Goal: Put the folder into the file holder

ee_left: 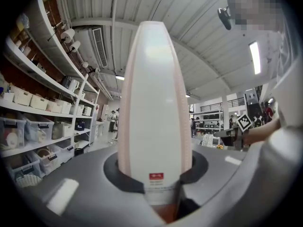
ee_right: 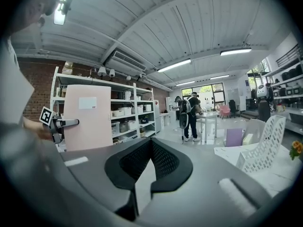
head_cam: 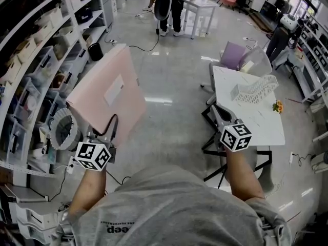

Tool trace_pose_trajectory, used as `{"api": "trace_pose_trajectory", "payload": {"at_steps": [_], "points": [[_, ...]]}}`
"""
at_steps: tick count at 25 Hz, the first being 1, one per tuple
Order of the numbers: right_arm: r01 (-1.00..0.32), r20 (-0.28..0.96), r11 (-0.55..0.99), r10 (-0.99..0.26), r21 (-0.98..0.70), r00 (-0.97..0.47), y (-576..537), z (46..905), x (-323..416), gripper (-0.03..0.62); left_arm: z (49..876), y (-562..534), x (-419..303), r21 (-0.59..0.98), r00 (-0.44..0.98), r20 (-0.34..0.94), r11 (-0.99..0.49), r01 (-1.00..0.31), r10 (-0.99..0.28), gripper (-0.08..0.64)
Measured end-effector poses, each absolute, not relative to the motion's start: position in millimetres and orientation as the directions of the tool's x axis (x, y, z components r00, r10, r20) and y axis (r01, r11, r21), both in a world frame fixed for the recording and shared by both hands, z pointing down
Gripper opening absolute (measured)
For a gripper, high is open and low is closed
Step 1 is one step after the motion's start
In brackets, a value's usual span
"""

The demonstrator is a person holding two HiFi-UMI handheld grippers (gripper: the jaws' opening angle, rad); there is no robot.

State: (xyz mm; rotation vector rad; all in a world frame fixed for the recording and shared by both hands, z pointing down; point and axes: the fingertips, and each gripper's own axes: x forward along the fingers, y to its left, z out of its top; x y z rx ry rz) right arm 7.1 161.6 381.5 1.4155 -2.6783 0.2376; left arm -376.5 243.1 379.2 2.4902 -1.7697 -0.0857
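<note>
Folder [head_cam: 110, 99] is clamped upright at its lower edge in the left hand-held gripper [head_cam: 104, 136]. File holder [head_cam: 253, 88] lies well to the right on the bench [head_cam: 259, 124], nearer the closed, empty right hand-held gripper [head_cam: 219, 113].

Head cam: on the person, aimed steeply down; shelves [head_cam: 36, 55] left, tabletop [head_cam: 256, 122] right, floor [head_cam: 174, 86] between. Left tongs [ee_left: 156, 200] cam: tilted up toward the ceiling [ee_left: 189, 27], folder [ee_left: 154, 103] right up close, filling the centre. Right tongs [ee_right: 151, 143] cam: roughly level, looking across the room. All three share folder and shelves; each tongs cam catches the other tongs.
</note>
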Motion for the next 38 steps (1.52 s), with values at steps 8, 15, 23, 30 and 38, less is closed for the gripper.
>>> {"api": "trace_pose_trajectory", "payload": {"at_steps": [8,15,23,30,38], "points": [[-0.826,0.159,0.556,-0.811,-0.092,-0.563,163.8,382.0,49.4,0.004,377.2,251.3,-333.1,0.106,0.311,-0.002,-0.309,-0.945,-0.95,0.19],[-0.812,0.144,0.575,-0.799,-0.101,-0.584,164.3,379.3,79.8,0.003,375.7,257.1,-293.9,0.112,0.301,-0.01,-0.3,-0.947,-0.954,0.19],[-0.81,0.136,0.573,-0.799,-0.12,-0.586,149.9,383.8,91.0,0.005,377.7,238.6,-282.0,0.106,0.31,-0.006,-0.309,-0.945,-0.951,0.19],[-0.828,0.148,0.549,-0.815,-0.113,-0.561,112.6,384.5,81.1,0.005,383.0,183.6,-292.7,0.12,0.352,-0.016,-0.351,-0.929,-0.936,0.19],[-0.855,0.148,0.51,-0.842,-0.097,-0.519,30.4,379.2,35.5,0.005,385.1,74.3,-336.9,0.138,0.417,-0.046,-0.419,-0.897,-0.908,0.19]]}}
